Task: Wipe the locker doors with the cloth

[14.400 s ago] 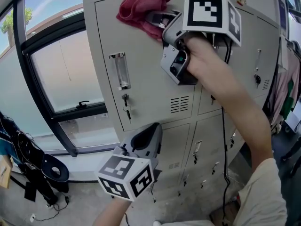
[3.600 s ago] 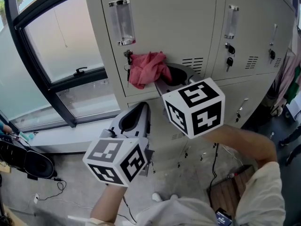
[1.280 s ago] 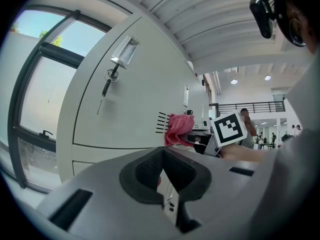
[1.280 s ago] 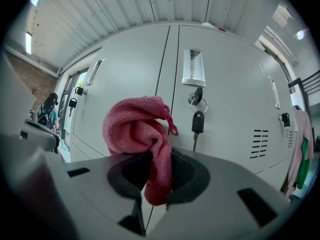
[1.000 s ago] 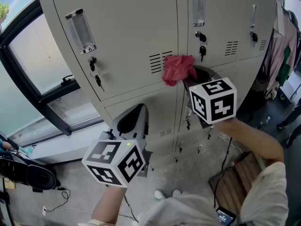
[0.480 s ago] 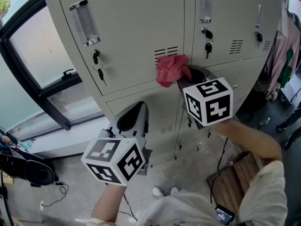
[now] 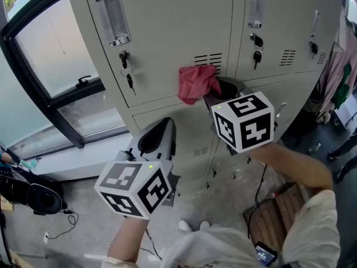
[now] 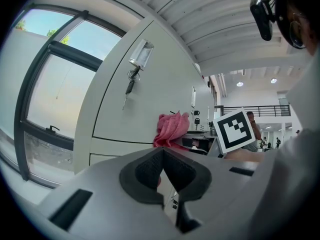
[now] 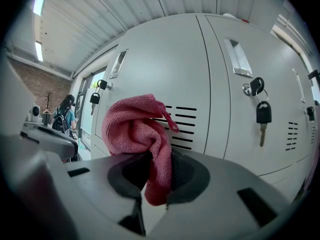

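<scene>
A crumpled pink cloth (image 7: 195,84) (image 9: 138,129) (image 8: 170,129) is pressed against the grey locker door (image 7: 173,27) just below its vent slots (image 7: 207,59). My right gripper (image 7: 215,91) (image 9: 156,176) is shut on the cloth, and a fold hangs down between its jaws. My left gripper (image 7: 155,139) (image 8: 162,171) is lower and to the left, in front of the bottom locker row, shut with nothing in it. Keys hang in the locks (image 7: 125,57) (image 9: 263,115) of the upper doors.
A dark-framed window (image 7: 53,54) is left of the lockers (image 7: 290,21). Clothes (image 7: 340,66) hang at the far right. A cable (image 7: 263,177) trails down to a wooden pallet (image 7: 284,202) on the floor. Black gear (image 7: 28,197) lies at lower left.
The cloth and my right gripper have slid left along the locker, from the seam between two doors to below the left door's vent. The left gripper has stayed put.
</scene>
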The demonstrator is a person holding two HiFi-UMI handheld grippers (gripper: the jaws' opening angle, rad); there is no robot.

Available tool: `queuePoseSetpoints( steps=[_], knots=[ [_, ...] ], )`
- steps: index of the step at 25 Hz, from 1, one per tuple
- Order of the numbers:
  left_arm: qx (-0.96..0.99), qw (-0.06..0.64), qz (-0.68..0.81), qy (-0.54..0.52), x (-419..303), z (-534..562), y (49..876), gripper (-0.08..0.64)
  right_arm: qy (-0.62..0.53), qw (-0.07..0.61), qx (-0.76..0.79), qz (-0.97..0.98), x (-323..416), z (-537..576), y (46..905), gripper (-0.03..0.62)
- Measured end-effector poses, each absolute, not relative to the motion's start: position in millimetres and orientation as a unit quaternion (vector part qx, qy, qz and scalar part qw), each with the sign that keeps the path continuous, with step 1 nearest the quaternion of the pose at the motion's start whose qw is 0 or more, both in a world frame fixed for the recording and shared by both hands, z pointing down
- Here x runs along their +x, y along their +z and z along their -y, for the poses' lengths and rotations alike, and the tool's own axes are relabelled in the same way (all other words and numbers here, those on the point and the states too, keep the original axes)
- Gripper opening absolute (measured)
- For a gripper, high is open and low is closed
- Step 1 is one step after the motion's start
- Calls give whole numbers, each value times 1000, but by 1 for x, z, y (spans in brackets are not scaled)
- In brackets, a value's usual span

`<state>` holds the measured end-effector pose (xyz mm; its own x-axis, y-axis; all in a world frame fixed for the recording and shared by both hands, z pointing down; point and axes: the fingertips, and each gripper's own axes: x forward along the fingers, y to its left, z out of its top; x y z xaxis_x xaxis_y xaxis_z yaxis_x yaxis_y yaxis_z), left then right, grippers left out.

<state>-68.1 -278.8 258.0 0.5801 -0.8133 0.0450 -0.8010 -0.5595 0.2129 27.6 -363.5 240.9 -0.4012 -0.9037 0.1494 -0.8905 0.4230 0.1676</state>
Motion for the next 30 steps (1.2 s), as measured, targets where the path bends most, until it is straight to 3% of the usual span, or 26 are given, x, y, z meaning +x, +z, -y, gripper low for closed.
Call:
queuePoseSetpoints(
  steps=[30],
  knots=[
    [859, 109, 499, -48, -127, 272, 260, 2, -43, 106, 461, 880, -79, 349, 230, 75]
  ],
)
